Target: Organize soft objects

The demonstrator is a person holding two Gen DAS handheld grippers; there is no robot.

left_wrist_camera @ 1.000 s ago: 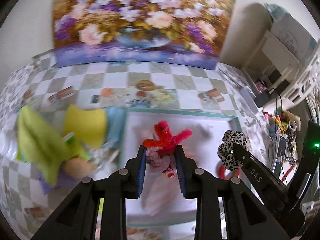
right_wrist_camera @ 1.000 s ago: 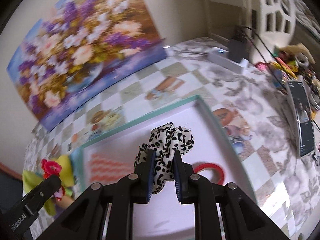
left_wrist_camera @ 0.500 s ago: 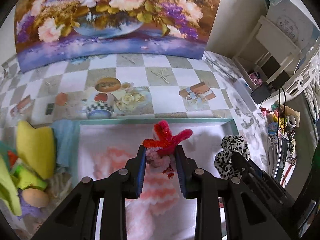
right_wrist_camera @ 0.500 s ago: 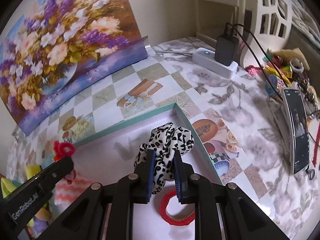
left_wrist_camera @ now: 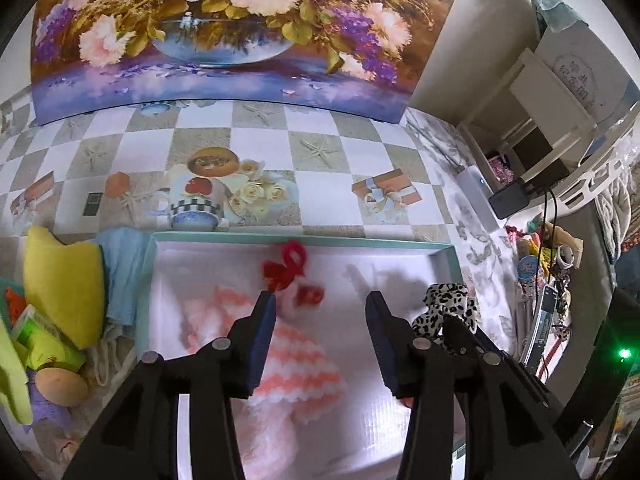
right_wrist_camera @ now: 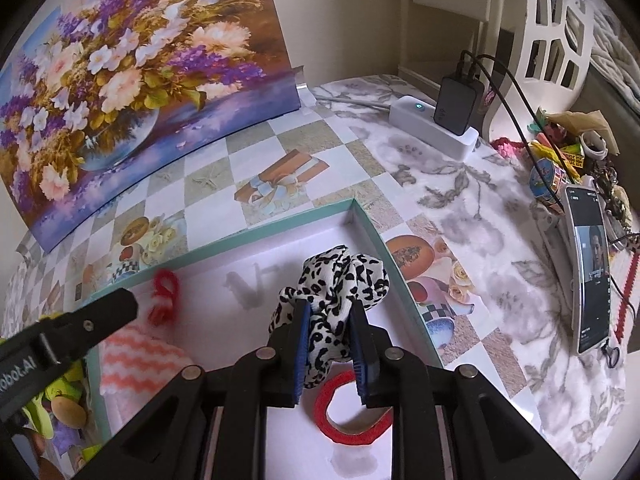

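Scrunchie, leopard print, is pinched between the 2 blue pads of the right gripper, held above the right part of the teal-rimmed box, near its right wall. Under it in the box lies a red ring; farther left a pink-and-white zigzag cloth and a red fuzzy toy near the back wall, blurred in both views, so whether it has settled cannot be told. Left gripper is spread wide with nothing between its fingers, above the cloth. Risk 1: letting go here could drop the scrunchie onto the red ring or against the right wall, where it may hang on the rim or roll out; cause is the closeness to that edge. Risk 2: the 2 grippers are near each other over the box, so a sideways move could knock them together. Outside, left of the box: yellow cushion, blue cloth. Phone and power strip lie well apart on the right.
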